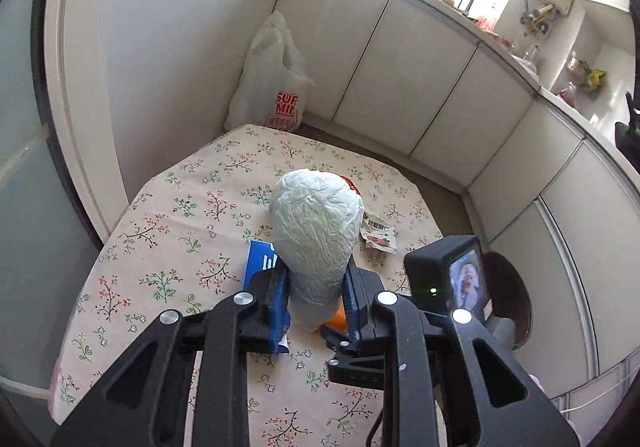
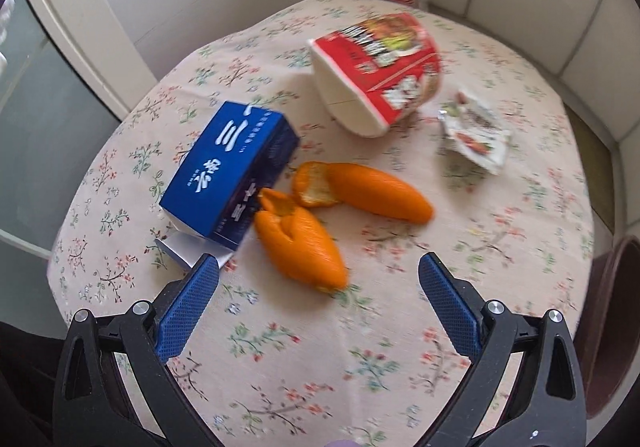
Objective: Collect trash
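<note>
My left gripper (image 1: pixel 316 279) is shut on a crumpled pale blue-green plastic wad (image 1: pixel 316 223), lifted above the floral tablecloth (image 1: pixel 180 231). The wad hides most of a red noodle cup (image 1: pixel 351 183). In the right wrist view that noodle cup (image 2: pixel 376 71) lies on its side. Nearer lie a blue carton (image 2: pixel 232 171), two orange peels (image 2: pixel 300 243) (image 2: pixel 372 191) and a torn sachet (image 2: pixel 476 135). My right gripper (image 2: pixel 319 263) hangs open just above the cloth, with the near peel's tip between its fingers, untouched.
A white plastic shopping bag (image 1: pixel 272 79) with red print stands on the floor past the table's far edge, against white cabinet doors (image 1: pixel 420 87). A brown round object (image 2: pixel 616 327) sits low at the table's right side. A glass door (image 1: pixel 24 167) is on the left.
</note>
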Action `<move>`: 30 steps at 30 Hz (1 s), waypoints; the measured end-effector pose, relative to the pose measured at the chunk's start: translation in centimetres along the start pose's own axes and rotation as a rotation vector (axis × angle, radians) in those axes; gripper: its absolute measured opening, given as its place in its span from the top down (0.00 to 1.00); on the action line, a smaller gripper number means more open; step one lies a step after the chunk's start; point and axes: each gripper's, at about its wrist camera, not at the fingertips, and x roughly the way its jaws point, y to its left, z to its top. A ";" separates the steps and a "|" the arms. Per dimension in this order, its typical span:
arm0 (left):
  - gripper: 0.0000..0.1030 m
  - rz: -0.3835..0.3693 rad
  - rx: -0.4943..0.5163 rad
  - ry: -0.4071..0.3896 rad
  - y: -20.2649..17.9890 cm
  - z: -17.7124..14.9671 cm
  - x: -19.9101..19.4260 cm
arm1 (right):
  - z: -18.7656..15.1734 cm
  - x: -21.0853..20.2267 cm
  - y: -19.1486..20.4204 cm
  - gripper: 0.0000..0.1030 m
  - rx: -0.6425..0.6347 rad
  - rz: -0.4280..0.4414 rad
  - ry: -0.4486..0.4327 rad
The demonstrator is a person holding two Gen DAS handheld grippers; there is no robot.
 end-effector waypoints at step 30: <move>0.76 -0.024 -0.052 0.077 1.2 -0.5 1.4 | -0.3 -2.4 -0.2 0.79 0.003 0.039 -0.027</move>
